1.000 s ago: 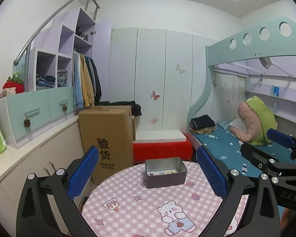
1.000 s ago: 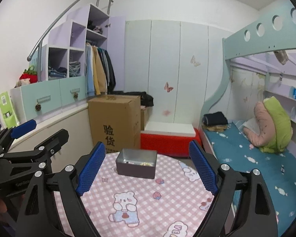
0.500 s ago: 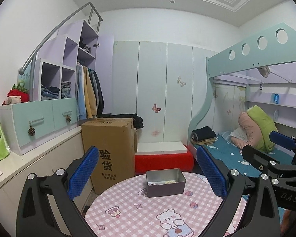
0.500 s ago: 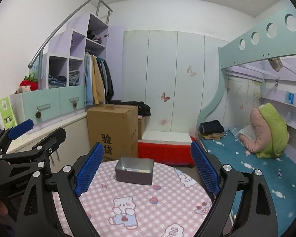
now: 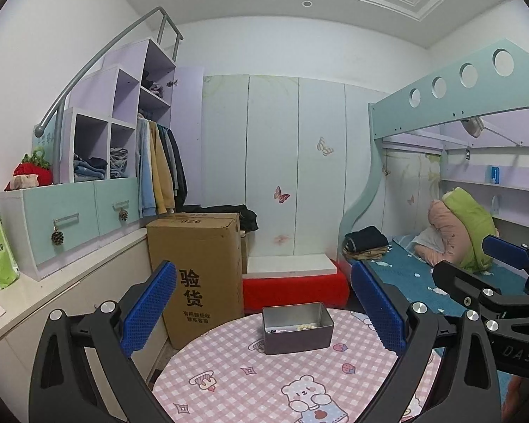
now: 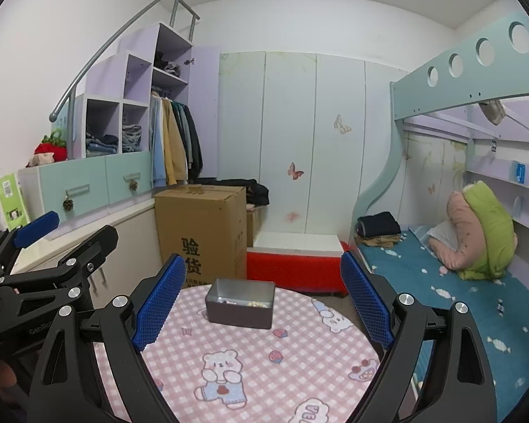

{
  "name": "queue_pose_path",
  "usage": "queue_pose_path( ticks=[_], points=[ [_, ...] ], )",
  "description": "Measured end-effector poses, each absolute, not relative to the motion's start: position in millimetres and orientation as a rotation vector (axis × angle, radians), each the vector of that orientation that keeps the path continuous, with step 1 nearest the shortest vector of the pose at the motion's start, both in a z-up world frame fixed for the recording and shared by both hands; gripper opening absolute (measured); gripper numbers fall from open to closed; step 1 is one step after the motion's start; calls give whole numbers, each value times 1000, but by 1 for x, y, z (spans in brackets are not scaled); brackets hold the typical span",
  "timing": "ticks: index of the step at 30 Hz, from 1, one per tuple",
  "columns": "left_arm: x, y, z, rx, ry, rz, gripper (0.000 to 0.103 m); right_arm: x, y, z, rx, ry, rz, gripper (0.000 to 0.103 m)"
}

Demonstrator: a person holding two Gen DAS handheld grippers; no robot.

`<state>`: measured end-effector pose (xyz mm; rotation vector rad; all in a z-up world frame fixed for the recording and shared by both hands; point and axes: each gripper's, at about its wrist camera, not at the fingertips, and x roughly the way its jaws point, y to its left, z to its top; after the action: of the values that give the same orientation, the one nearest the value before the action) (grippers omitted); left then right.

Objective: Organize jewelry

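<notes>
The jewelry (image 5: 308, 325) lies as a few pale beads and a dark scrap in the bottom of a grey metal tin (image 5: 297, 327), which stands ahead of both claws on the round counter (image 5: 250, 380) under its pink checked bear cloth. Over the last second both cameras have tipped up and drawn back: the tin has slid lower and smaller in each view and more ceiling shows, so the claws have lifted away from the work rather than toward it. I judge that nothing more is being carried to the tin just now (no loose piece shows on the cloth).

The left claw (image 5: 264, 312) stands wide apart and empty, the tin framed between its blue pads. The right claw (image 6: 262, 298) is likewise spread and holds nothing, with the tin ahead and slightly toward its left finger. Each claw shows at the edge of the other's view, side by side and well apart.

The tin sits near the counter's far rim, so a push forward could tip it off. Beyond that rim stand a cardboard box (image 5: 197, 275) to the left and a red bench (image 5: 294, 287); the bed (image 6: 451, 282) runs along the right. Above the counter the air is open.
</notes>
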<state>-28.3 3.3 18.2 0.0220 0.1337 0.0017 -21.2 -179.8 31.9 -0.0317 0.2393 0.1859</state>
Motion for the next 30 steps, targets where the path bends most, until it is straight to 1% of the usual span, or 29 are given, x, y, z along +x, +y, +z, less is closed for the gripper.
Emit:
queue_pose_path(
  ticks=[30],
  points=[
    [-16,2,15,38,154,-7,96,-9,-185,18,-21,263,180,87]
  ],
)
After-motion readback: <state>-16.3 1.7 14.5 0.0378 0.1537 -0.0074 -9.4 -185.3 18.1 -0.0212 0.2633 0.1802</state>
